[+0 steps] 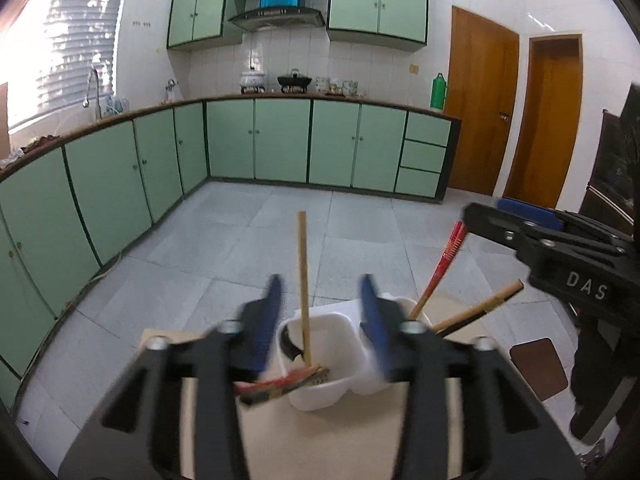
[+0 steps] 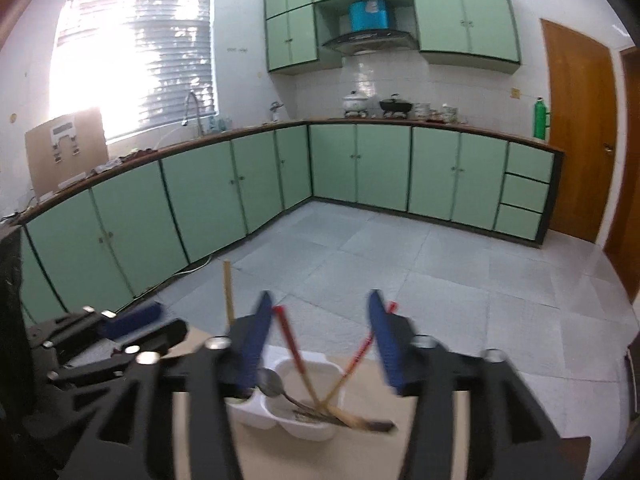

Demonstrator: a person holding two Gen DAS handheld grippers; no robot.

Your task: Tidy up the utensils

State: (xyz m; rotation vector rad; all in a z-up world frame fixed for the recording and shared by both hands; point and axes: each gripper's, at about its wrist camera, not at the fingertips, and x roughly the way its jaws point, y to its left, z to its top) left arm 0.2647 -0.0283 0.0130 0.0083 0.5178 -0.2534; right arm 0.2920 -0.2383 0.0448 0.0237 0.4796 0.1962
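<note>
A white two-compartment utensil holder (image 1: 316,396) stands on a pale table. My left gripper (image 1: 322,284) hovers over its left compartment, open. A bamboo chopstick (image 1: 303,280) stands upright between the fingers, and neither pad presses it. Red chopsticks (image 1: 440,268) and a bamboo one (image 1: 480,308) lean out of the right compartment. More red sticks (image 1: 280,384) lie at the holder's near side. My right gripper (image 2: 319,296) is open above the holder (image 2: 308,428), with crossed red chopsticks (image 2: 292,344) and a metal spoon (image 2: 270,382) below it.
The table (image 1: 320,440) ends just beyond the holder, with grey tiled floor past it. A brown square pad (image 1: 540,368) lies on the right. The other gripper (image 2: 132,320) is close on the left. Green cabinets line the far walls.
</note>
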